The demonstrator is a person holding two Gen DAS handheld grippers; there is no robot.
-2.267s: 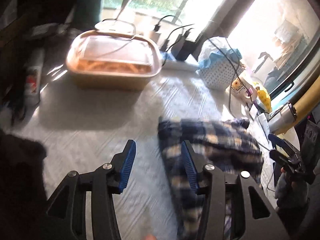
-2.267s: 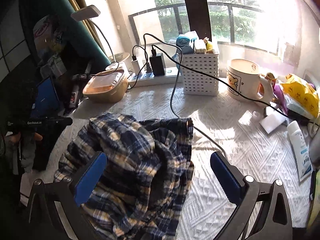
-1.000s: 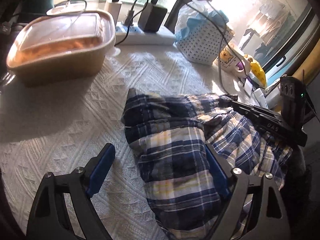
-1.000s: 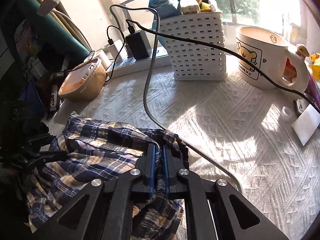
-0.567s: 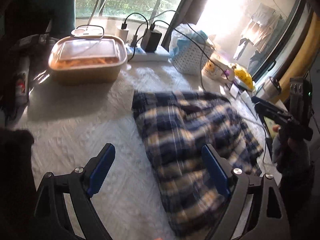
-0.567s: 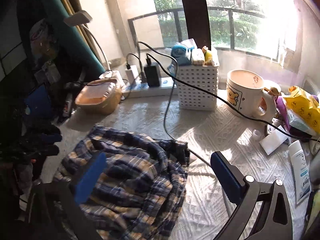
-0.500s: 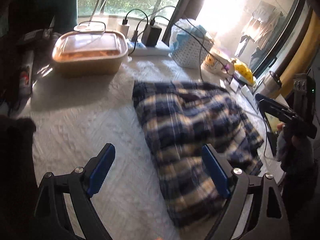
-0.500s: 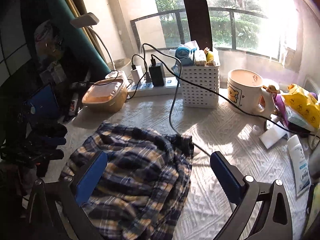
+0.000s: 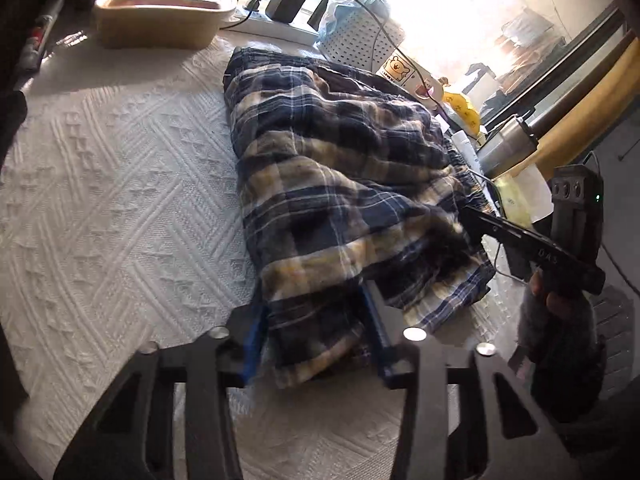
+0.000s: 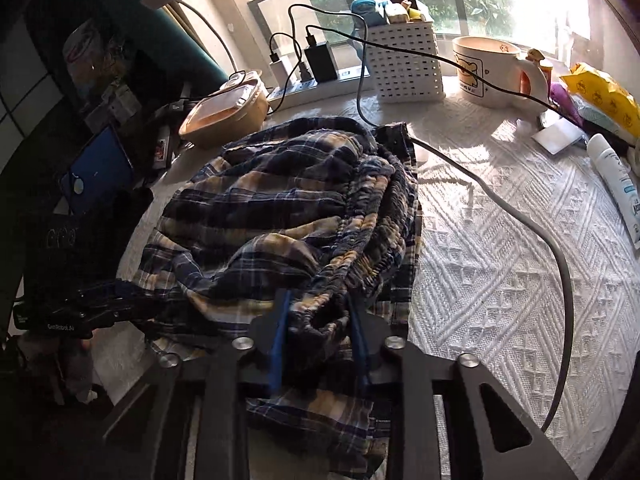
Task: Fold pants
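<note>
The blue and yellow plaid pants (image 9: 340, 184) lie bunched in a long heap on the white textured tablecloth (image 9: 112, 208). My left gripper (image 9: 314, 332) is closed on the near end of the pants, with cloth bulging between its blue pads. My right gripper (image 10: 318, 336) is closed on the gathered elastic waistband of the pants (image 10: 288, 208) at the near edge of the heap. In the left wrist view the right gripper (image 9: 532, 244) reaches into the pants from the right. In the right wrist view the left gripper (image 10: 80, 312) shows at the left edge of the pants.
A lidded tan food box (image 9: 164, 10) stands at the back left. A white perforated basket (image 10: 404, 62), a power strip with chargers (image 10: 316, 76), a bear mug (image 10: 492, 70) and a grey cable (image 10: 520, 224) crossing the cloth lie behind and right. A lotion tube (image 10: 616, 184) lies far right.
Both grippers were open above the pants half a second ago. Now both have come down and closed on the fabric, left on the near end, right on the waistband.
</note>
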